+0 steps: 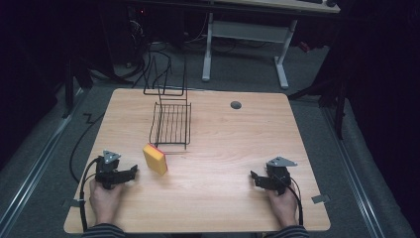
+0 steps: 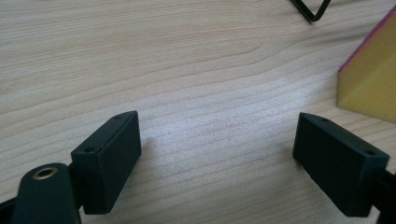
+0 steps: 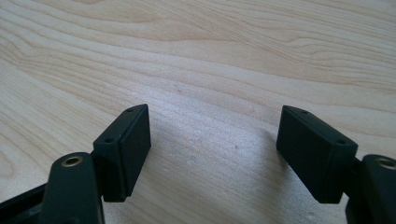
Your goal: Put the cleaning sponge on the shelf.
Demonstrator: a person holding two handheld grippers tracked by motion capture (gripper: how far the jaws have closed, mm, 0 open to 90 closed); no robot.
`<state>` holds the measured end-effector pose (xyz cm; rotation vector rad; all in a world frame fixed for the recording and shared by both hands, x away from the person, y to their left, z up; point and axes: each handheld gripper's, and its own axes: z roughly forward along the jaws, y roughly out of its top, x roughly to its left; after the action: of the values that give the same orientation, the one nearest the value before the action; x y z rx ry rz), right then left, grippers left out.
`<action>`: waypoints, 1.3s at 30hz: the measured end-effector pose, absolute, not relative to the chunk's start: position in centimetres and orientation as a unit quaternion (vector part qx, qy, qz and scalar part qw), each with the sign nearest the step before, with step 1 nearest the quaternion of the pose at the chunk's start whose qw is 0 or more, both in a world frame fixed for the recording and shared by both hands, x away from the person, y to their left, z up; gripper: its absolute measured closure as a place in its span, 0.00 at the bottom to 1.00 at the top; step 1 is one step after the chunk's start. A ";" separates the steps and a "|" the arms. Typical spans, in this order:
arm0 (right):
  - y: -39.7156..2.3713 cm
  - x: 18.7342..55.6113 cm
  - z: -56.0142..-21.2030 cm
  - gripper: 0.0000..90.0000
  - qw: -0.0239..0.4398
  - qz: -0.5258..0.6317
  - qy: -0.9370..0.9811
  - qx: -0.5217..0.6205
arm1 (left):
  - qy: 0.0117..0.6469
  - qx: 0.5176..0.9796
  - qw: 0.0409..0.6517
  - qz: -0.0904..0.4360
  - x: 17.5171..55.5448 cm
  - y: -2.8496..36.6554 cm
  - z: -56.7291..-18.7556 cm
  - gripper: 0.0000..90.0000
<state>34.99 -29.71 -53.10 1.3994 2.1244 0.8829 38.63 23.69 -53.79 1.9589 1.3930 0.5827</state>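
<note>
A yellow sponge (image 1: 155,158) with a pink-red back face stands on its edge on the wooden table (image 1: 223,144), just in front of a black wire rack (image 1: 171,125). My left gripper (image 1: 130,173) rests near the table's front left, open and empty, a short way left of the sponge. In the left gripper view the sponge (image 2: 371,79) sits at the right edge, beyond the wide-apart jaws (image 2: 217,158). My right gripper (image 1: 255,178) rests at the front right, open, with bare wood between its jaws (image 3: 215,149).
A taller wire frame (image 1: 166,79) stands at the table's back edge behind the rack. A grey round cable hole (image 1: 236,105) lies at the back right. A corner of the rack (image 2: 310,11) shows in the left gripper view. Cables trail off the left side.
</note>
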 end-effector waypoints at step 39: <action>-29.7 35.0 -53.1 0.29 0.223 0.320 0.769 0.507 | 0.541 0.741 0.336 0.214 38.6 23.7 -53.7 0.17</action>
<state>35.01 -29.70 -53.10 1.3995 2.1237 0.8824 38.63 23.71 -53.68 1.9325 1.4117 0.5576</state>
